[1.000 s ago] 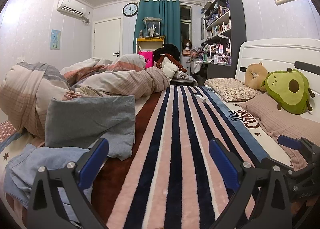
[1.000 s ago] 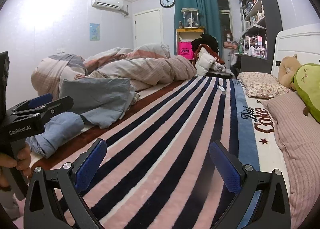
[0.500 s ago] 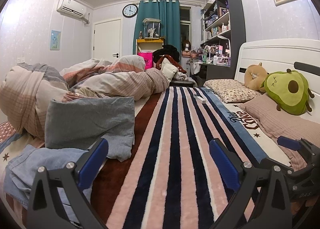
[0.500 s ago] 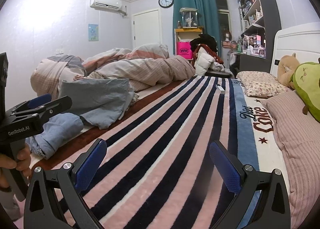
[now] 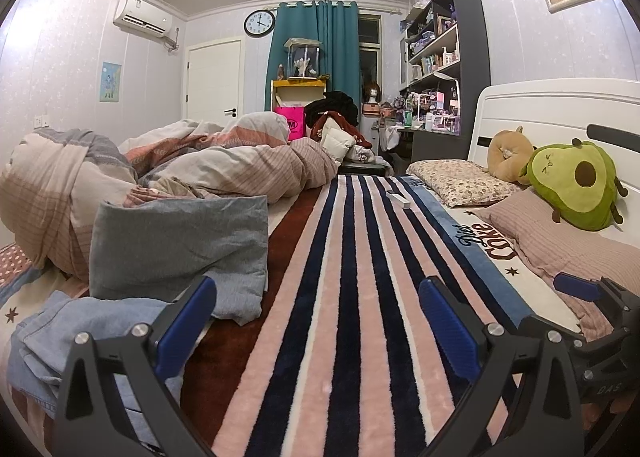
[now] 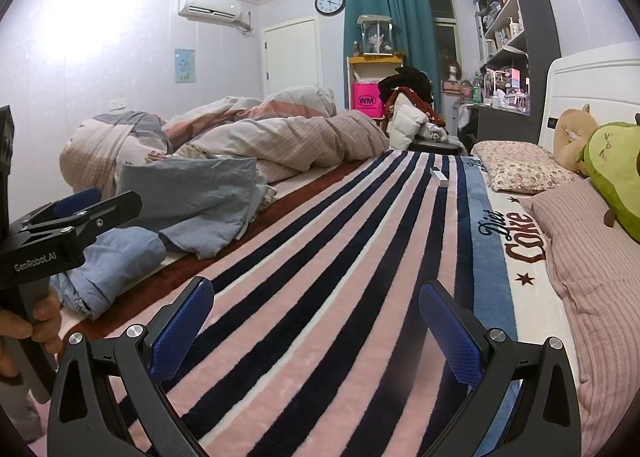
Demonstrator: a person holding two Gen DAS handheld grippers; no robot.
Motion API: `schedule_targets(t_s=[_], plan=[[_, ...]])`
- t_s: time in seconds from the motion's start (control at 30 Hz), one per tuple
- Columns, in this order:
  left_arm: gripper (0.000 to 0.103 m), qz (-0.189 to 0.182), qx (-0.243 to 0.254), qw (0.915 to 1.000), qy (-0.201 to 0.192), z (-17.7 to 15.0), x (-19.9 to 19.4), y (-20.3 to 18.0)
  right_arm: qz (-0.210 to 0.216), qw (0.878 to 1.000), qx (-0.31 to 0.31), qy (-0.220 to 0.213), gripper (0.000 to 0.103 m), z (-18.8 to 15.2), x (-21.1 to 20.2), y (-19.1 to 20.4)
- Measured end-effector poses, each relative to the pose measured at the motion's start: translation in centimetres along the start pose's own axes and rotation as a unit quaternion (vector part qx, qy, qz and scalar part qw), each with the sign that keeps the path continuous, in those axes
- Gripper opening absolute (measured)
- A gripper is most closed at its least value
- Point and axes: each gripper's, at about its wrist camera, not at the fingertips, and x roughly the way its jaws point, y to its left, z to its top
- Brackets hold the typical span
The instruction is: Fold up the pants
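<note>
Light blue denim pants [image 5: 68, 333] lie crumpled at the left edge of the striped bed; they also show in the right wrist view [image 6: 116, 261]. A grey-blue folded garment [image 5: 176, 245] leans behind them, also seen in the right wrist view [image 6: 196, 201]. My left gripper [image 5: 316, 321] is open and empty, low over the blanket, its left finger just right of the denim. My right gripper [image 6: 316, 321] is open and empty over the stripes. The left gripper shows in the right wrist view [image 6: 64, 217], the right gripper's tip in the left wrist view [image 5: 580, 291].
A striped plush blanket [image 5: 352, 297] covers the bed. A rumpled duvet [image 5: 224, 165] is piled at the back left. Pillows [image 5: 464, 181] and an avocado plush [image 5: 572, 185] line the headboard on the right. A small white box [image 5: 398, 199] lies on the blanket.
Both views have shifted only slightly; the grippers stay open and nothing on the bed has moved.
</note>
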Motion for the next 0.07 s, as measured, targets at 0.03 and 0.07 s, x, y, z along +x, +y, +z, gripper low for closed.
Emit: schedule_targets(t_s=[0.03,0.07], plan=[[0.100,0.000,0.001,1.0000,-0.001,0.16,-0.06,-0.16,-0.001,1.000,0.000,-0.001,0.102,-0.02,-0.02,-0.08],[0.100,0.001,0.002,1.0000,-0.002,0.43,-0.12,-0.33,-0.002,1.000,0.001,-0.001,0.102,-0.05,-0.06,-0.20]])
